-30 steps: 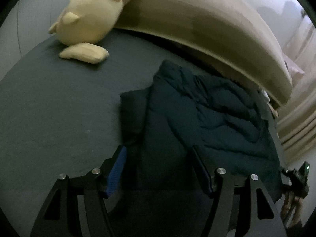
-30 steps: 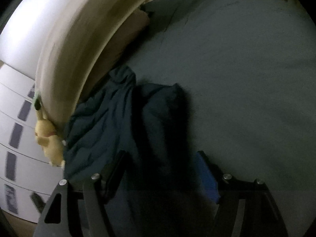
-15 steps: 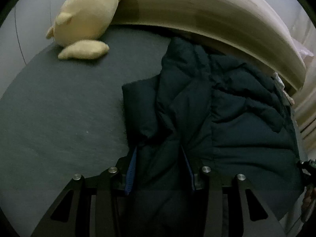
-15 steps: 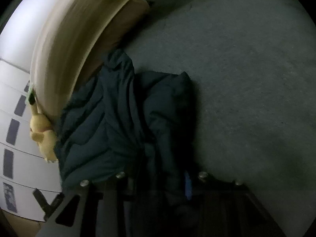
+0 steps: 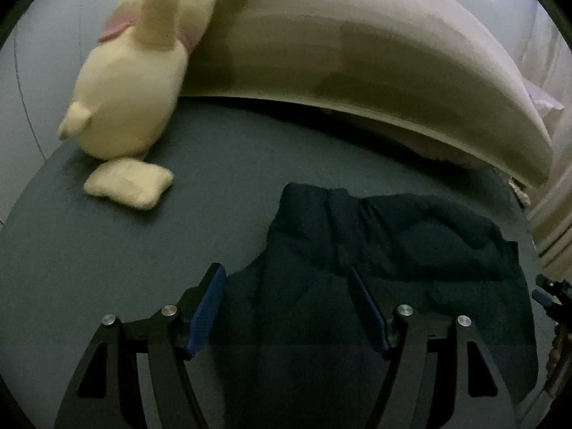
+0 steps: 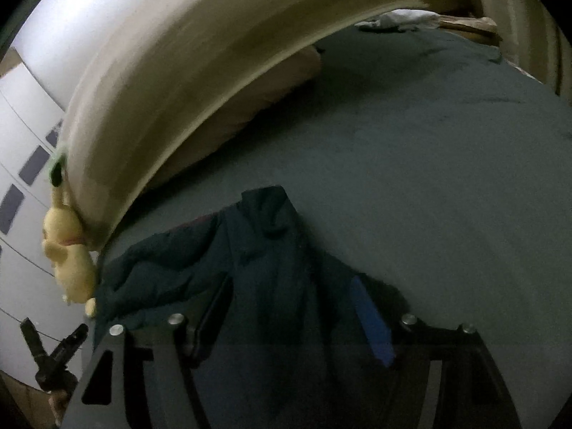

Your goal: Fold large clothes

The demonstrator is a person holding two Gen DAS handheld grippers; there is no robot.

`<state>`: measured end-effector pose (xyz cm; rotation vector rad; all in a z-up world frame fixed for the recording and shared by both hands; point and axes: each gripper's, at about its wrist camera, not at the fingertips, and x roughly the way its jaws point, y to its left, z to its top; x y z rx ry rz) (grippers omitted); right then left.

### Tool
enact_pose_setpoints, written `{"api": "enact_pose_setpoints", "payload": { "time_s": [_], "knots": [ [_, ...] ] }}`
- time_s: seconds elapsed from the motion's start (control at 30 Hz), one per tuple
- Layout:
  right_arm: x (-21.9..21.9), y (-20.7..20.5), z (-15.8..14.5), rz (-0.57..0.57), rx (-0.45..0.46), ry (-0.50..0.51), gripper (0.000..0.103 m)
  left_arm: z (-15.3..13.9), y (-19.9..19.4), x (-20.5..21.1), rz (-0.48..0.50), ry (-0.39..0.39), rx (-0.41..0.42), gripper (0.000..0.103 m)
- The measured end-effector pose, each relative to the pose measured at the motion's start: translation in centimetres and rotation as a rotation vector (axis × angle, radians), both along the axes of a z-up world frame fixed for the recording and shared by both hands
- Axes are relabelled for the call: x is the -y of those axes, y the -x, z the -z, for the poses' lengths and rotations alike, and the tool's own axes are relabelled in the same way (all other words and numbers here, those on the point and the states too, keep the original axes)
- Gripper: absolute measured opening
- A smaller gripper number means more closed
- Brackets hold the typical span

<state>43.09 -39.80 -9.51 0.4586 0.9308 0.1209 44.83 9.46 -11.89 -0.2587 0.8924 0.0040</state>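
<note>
Left wrist view: the dark padded jacket lies bunched on the bed below the headboard; the left gripper, jaws just reopened wide, hangs above its near edge, gripping nothing. Right wrist view: the right gripper, likewise reopened and empty, straddles a ridge of the jacket. Judged soft, bulky and springy; best taken at hem corners.
</note>
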Motion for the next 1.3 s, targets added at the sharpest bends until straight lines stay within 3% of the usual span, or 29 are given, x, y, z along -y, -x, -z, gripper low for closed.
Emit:
{"api": "enact_pose_setpoints", "payload": {
  "time_s": [0.17, 0.2, 0.23, 0.27, 0.3, 0.47, 0.57, 0.63, 0.67, 0.73, 0.8, 0.93, 1.03, 1.17, 1.3],
  "knots": [
    [-3.1, -4.3, 0.6, -0.049, -0.015, 0.132, 0.071, 0.7, -2.7, 2.1, 0.045, -0.034, 0.012, 0.071],
    [-3.7, -4.9, 1.0, -0.051, -0.023, 0.154, 0.067, 1.2, -3.4, 2.4, 0.049, -0.038, 0.008, 0.071],
    [-4.3, -5.6, 1.5, -0.056, -0.039, 0.173, 0.054, 2.0, -4.2, 2.3, 0.046, -0.031, -0.008, 0.068],
    [-4.3, -5.8, 2.0, -0.063, -0.065, 0.174, 0.032, 2.7, -4.7, 2.3, 0.032, -0.031, -0.036, 0.056],
    [-4.5, -6.2, 2.6, -0.057, -0.109, 0.182, 0.025, 3.6, -5.2, 2.3, 0.012, -0.041, -0.071, 0.038],
    [-4.8, -6.9, 3.9, 0.004, -0.136, 0.227, 0.021, 5.3, -6.0, 2.0, -0.026, -0.064, -0.097, 0.037],
    [-4.6, -6.7, 3.2, 0.034, -0.134, 0.232, 0.032, 4.8, -6.0, 2.9, -0.032, -0.125, -0.097, 0.039],
    [-5.1, -5.9, 1.7, 0.065, -0.111, 0.277, 0.056, 3.3, -4.7, 3.5, -0.035, -0.171, -0.048, 0.041],
    [-5.9, -5.0, 0.0, 0.065, -0.055, 0.316, 0.074, 2.6, -4.0, 3.7, -0.04, -0.186, -0.018, 0.044],
    [-7.9, -3.6, -2.4, 0.043, 0.037, 0.382, 0.074, 0.5, -2.0, 3.9, -0.075, -0.224, 0.07, 0.064],
    [-11.1, -2.6, -4.6, -0.036, 0.105, 0.352, 0.075, -0.7, -0.1, 3.9, -0.094, -0.205, 0.129, 0.076],
    [-17.8, -2.5, -4.8, -0.183, 0.127, 0.329, 0.075, -0.9, 4.3, 3.1, -0.112, -0.135, 0.146, 0.076],
    [-21.3, -3.8, -2.7, -0.218, 0.096, 0.389, 0.075, 0.2, 6.8, 1.5, -0.131, -0.107, 0.143, 0.076],
    [-20.6, -6.4, 1.6, -0.165, -0.061, 0.423, 0.079, 2.7, 9.3, -0.6, -0.165, -0.088, 0.063, 0.076],
    [-19.9, -5.9, 0.6, -0.19, -0.068, 0.445, 0.081, 3.5, 11.2, -2.6, -0.185, -0.033, 0.046, 0.076]
  ]
}}
